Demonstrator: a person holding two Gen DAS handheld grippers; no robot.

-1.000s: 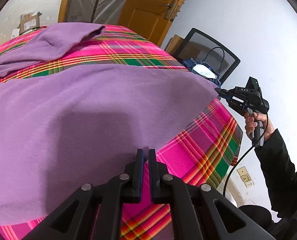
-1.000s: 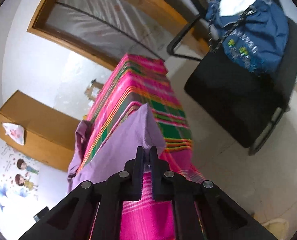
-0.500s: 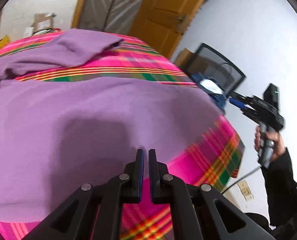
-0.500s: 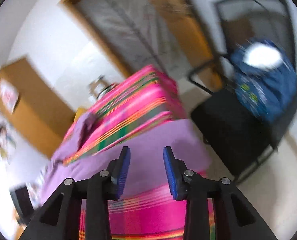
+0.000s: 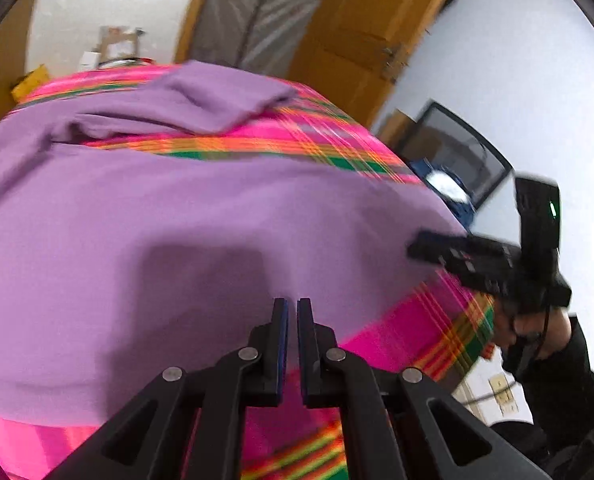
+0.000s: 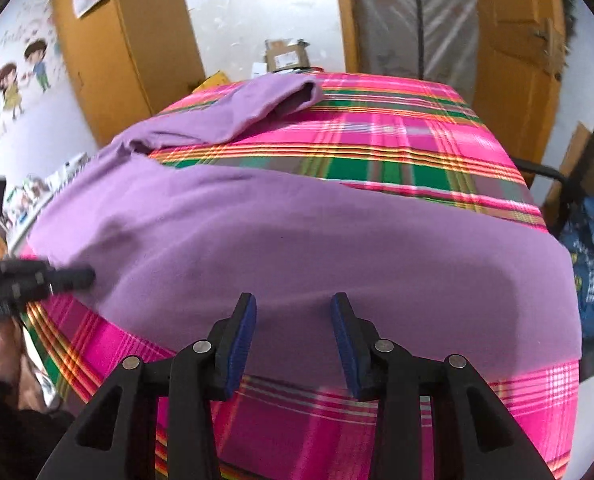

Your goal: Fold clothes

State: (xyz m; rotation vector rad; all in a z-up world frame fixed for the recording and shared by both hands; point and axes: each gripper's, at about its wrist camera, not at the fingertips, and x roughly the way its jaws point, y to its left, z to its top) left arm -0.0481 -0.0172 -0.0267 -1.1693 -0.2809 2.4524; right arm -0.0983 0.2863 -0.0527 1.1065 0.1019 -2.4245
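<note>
Well, garment: the soft purple long-sleeved top (image 6: 297, 248) lies spread flat across the pink plaid cloth (image 6: 397, 152), just ahead of both claws
Far sleeve: the sleeve (image 6: 257, 108) still lies out, unfolded
Left gripper (image 5: 288, 312): pinched almost closed, holding nothing visible
Right gripper (image 6: 293, 320): released, empty
Progress: body flat, folds remain

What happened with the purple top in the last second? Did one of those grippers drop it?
Yes. The right gripper, pinching a lifted edge of the purple garment a second ago, opened and let go; the cloth now lies flat on the plaid tablecloth. The left gripper stayed nearly shut at the near hem; the sleeve lies unmoved.
</note>
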